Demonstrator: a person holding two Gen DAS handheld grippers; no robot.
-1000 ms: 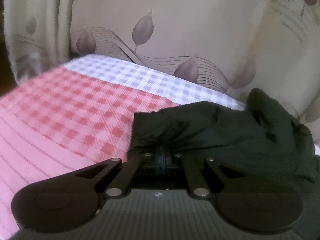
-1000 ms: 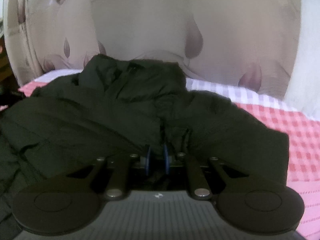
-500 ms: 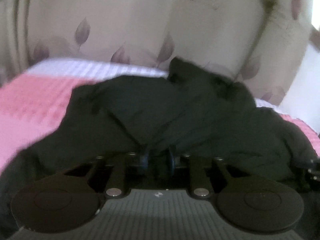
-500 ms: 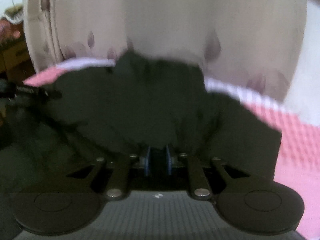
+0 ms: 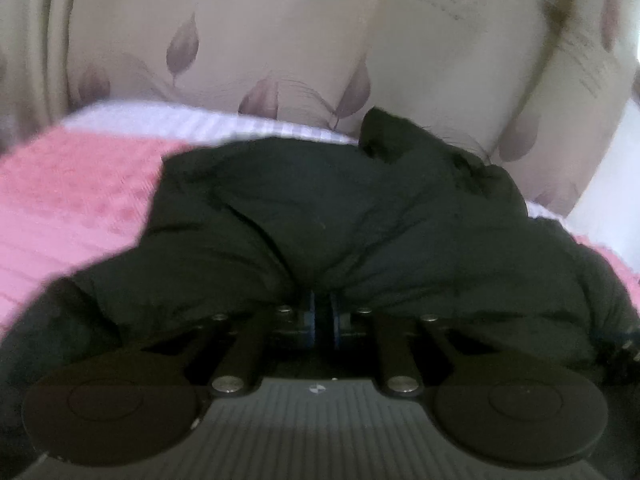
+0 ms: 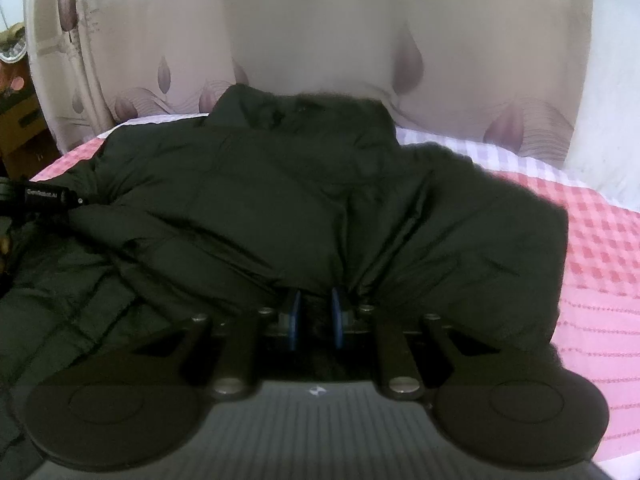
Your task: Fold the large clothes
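while both grippers pinch the near hem of the dark jacket, the garment lies spread across the bed, collar toward the far edge by the leaf-print curtain and its right side reaching close to the bed's right edge. the left gripper has its jaws narrow and closing, with a bunch of dark cloth gathered between the blue pads. the right gripper stands a little wider yet also narrow, with fabric caught in the gap. the other gripper's body shows at the left edge of the right wrist view, so the two grips sit well apart along the hem.

judging from this, the step in hand is carrying the hem up toward the collar. to do it well, keep both pinches firm, lift together at equal height so the padded cloth does not sag between them, move evenly toward the far edge, and lay the hem square on the shoulders before letting go.
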